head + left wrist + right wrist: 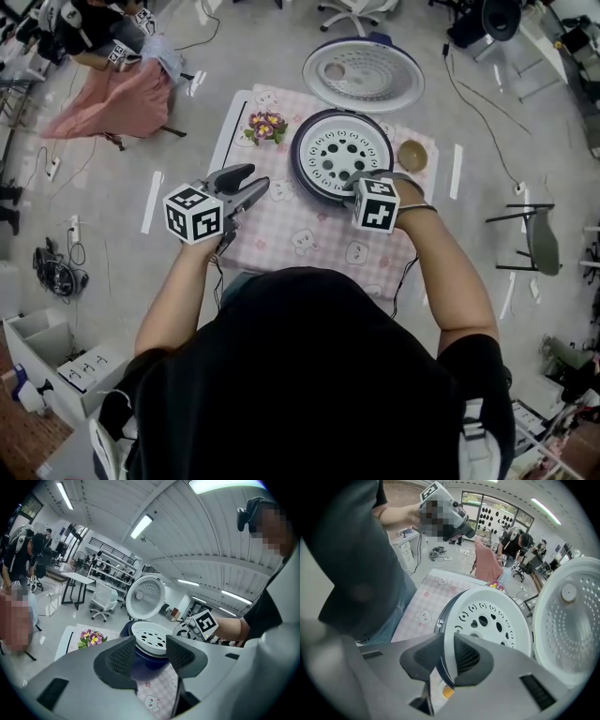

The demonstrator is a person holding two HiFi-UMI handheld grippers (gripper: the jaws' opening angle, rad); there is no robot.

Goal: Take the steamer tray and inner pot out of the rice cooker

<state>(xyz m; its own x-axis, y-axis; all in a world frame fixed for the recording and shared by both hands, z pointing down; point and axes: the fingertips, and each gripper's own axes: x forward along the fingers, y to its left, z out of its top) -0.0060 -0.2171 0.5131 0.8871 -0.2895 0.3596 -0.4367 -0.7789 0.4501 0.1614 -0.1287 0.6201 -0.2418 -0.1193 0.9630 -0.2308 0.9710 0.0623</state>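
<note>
Pinching the near rim of the white steamer tray [492, 616] with the fingers of the right gripper [449, 641], right at the mouth of the open rice cooker [298, 155] on the pink checked tabletop [309, 234]. Holding the left gripper [151, 645] just beside the cooker, fingers spread with nothing gripped. Lid [364, 73] flipped open at the back.

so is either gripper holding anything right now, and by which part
The right gripper grips the steamer tray by its near rim; the left gripper holds nothing.
</note>
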